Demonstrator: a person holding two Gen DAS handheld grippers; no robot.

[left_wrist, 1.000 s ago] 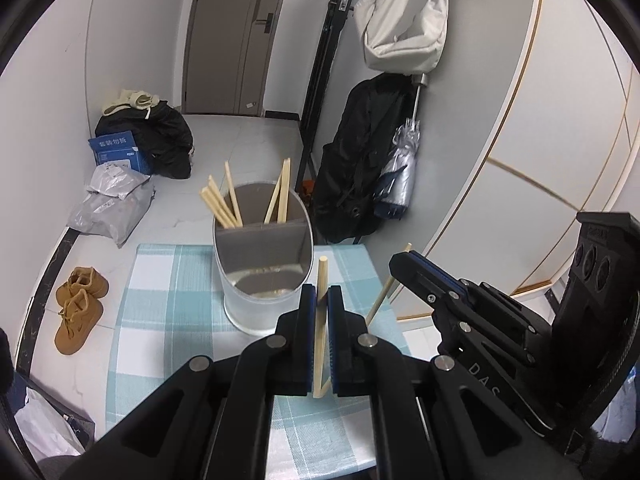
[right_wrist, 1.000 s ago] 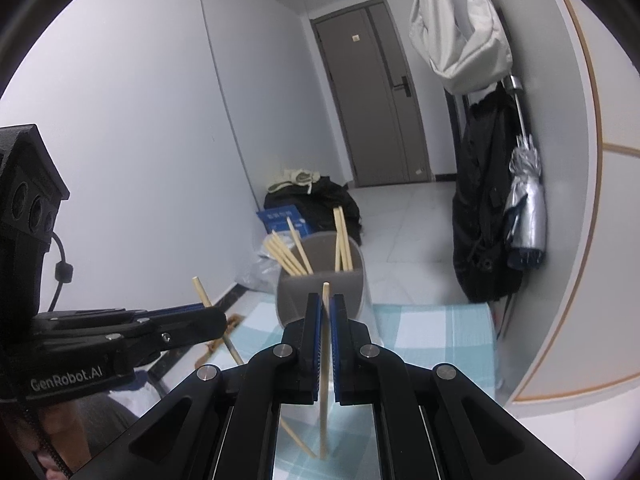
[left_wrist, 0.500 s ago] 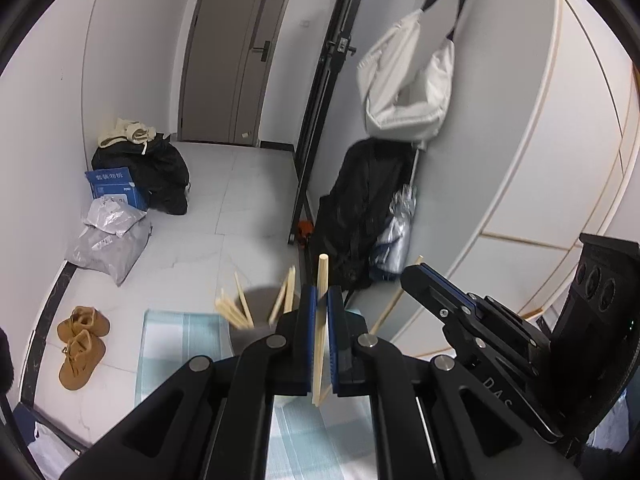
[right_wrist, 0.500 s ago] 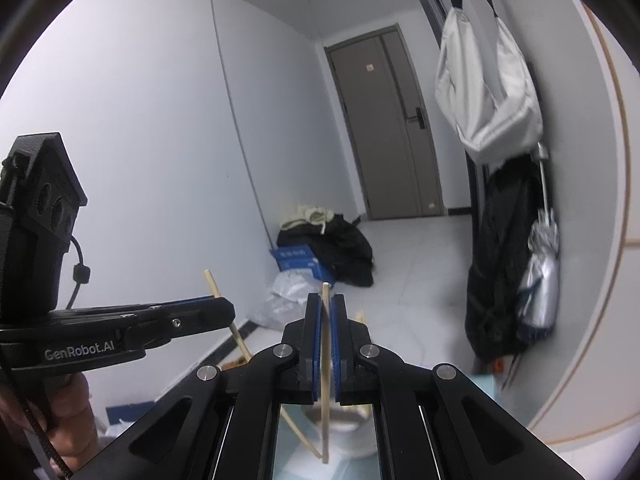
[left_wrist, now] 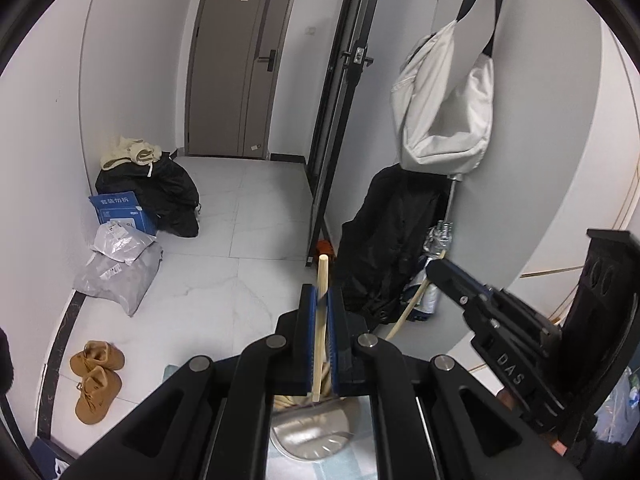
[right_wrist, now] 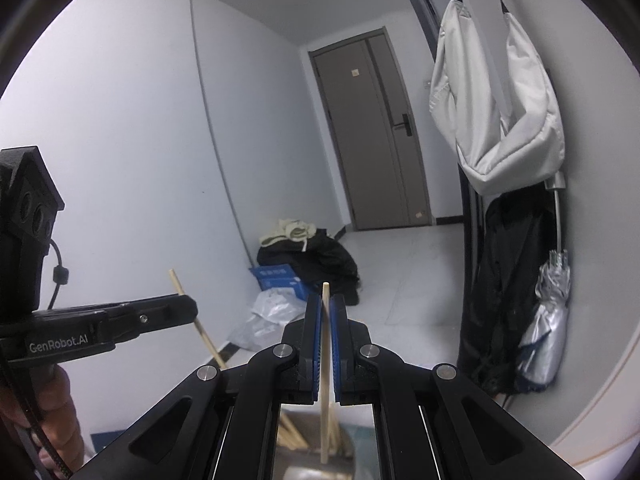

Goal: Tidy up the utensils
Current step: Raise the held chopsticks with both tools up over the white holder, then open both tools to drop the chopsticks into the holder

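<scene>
My left gripper (left_wrist: 320, 294) is shut on a pale wooden chopstick (left_wrist: 319, 332) held nearly upright, its lower end just above the metal utensil holder (left_wrist: 316, 438) under the jaws. Several chopsticks (left_wrist: 286, 400) stand in that holder. My right gripper (right_wrist: 326, 304) is shut on a second chopstick (right_wrist: 325, 384), also upright, its tip over the holder (right_wrist: 304, 462). In the left wrist view the right gripper (left_wrist: 436, 270) shows at the right with its chopstick (left_wrist: 410, 306). In the right wrist view the left gripper (right_wrist: 188, 310) shows at the left with its chopstick (right_wrist: 196, 322).
A blue checked cloth (left_wrist: 336, 466) lies under the holder. On the floor are brown shoes (left_wrist: 96, 380), grey parcels (left_wrist: 118, 268), a blue box (left_wrist: 120, 210) and black bags (left_wrist: 168, 192). A black coat (left_wrist: 388, 240), a folded umbrella (right_wrist: 548, 320) and a white bag (left_wrist: 444, 108) hang at the right wall.
Both grippers have risen with their chopsticks. The holder and cloth have slid down to the bottom edge of both views, and the chopstick ends now hang above the holder.
</scene>
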